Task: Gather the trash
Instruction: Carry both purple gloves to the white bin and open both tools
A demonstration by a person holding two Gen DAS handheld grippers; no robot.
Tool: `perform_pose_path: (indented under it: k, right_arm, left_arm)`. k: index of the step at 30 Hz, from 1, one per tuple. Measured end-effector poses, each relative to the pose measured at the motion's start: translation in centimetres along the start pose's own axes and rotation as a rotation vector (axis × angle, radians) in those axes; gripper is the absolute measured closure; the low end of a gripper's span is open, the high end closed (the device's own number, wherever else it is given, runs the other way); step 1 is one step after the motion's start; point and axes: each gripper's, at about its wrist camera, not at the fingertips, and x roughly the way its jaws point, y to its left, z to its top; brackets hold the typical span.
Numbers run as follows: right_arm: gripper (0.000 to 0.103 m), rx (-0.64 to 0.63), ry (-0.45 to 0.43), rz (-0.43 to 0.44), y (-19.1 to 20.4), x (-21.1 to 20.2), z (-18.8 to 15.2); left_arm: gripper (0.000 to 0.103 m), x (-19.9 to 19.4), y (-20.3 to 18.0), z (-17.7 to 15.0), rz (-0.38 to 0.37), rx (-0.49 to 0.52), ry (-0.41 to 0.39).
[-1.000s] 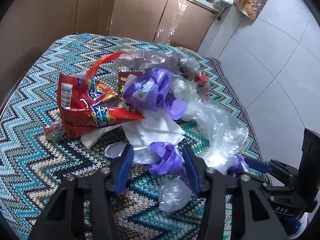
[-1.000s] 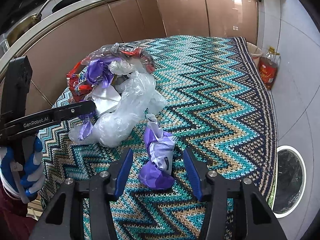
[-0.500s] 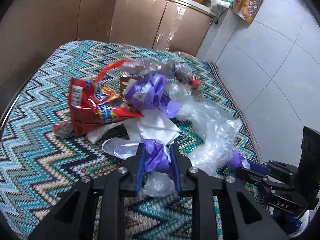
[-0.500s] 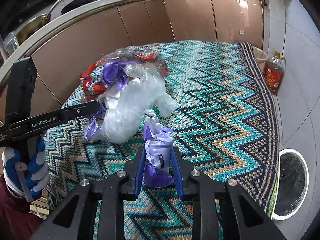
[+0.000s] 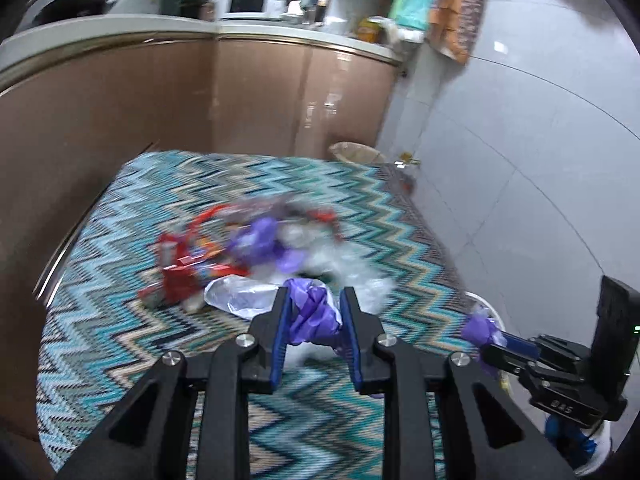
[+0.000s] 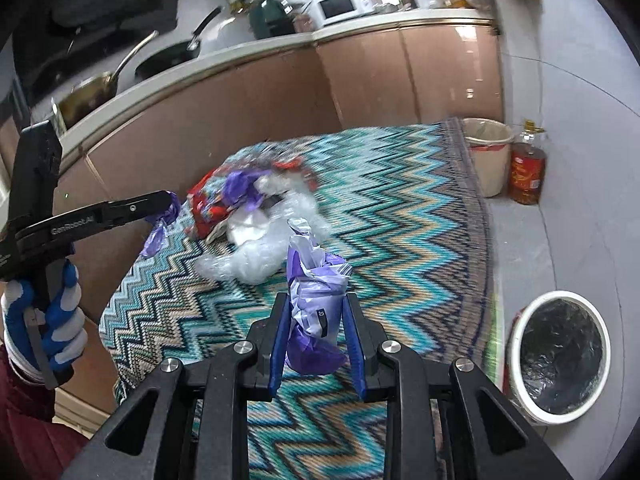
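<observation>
My left gripper (image 5: 314,314) is shut on a crumpled purple plastic scrap (image 5: 312,318) with a clear piece hanging off it, lifted above the table. My right gripper (image 6: 316,320) is shut on a purple and white wrapper (image 6: 316,300), also lifted. The trash pile (image 5: 240,256) of a red snack bag, purple plastic and clear film lies on the zigzag tablecloth (image 5: 120,320); it also shows in the right wrist view (image 6: 256,208). The left gripper shows in the right wrist view (image 6: 168,204), the right gripper in the left wrist view (image 5: 486,338).
A white bin with a black liner (image 6: 560,356) stands on the floor right of the table. A beige bin (image 6: 488,152) and an oil bottle (image 6: 528,172) stand beyond the table's far end. Brown cabinets (image 6: 280,100) run behind.
Both grippers have risen off the table with their purple scraps held; the pile now sits farther below and away. A second ago both grippers were open around the scraps.
</observation>
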Motion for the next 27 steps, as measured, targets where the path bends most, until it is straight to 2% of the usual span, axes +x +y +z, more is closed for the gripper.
perform_pose_path:
  k: [4,9,16,22,23,24,25,26,27]
  right_arm:
    - [0.078,0.069,-0.043,-0.06,-3.9,-2.6,-0.9]
    - [0.078,0.168,-0.061,-0.214,-11.0,-5.4,-2.2]
    - [0.078,0.25,-0.045,-0.372,-19.2,-6.3,-2.7]
    - [0.077,0.289,0.005,-0.455,-24.1,-5.1,-3.4]
    - [0.074,0.294,0.019,-0.466,-24.9,-4.8,-3.6]
    - [0.071,0.3,0.031,-0.476,-25.5,-4.5,-3.9]
    - [0.061,0.302,0.042,-0.487,-26.0,-4.3,-4.2]
    - [0.051,0.304,0.059,-0.502,-26.6,-3.9,-4.5]
    - [0.048,0.306,0.072,-0.517,-27.0,-3.6,-4.9]
  left_arm:
    - [0.08,1.7,-5.8,1.0,-0.097,0.088,0.023]
    - [0.08,6.2,-14.9,2.4,-0.234,0.222,0.09]
    - [0.079,14.4,-26.7,2.6,-0.334,0.378,0.2]
    - [0.075,20.6,-34.0,1.9,-0.404,0.42,0.293]
    - [0.073,21.5,-34.9,1.8,-0.413,0.428,0.308]
    - [0.064,22.2,-35.6,1.7,-0.409,0.435,0.315]
    - [0.057,22.9,-36.3,1.6,-0.4,0.438,0.317]
    - [0.056,23.5,-36.8,1.5,-0.399,0.436,0.32]
    - [0.056,24.2,-37.0,1.3,-0.402,0.43,0.333]
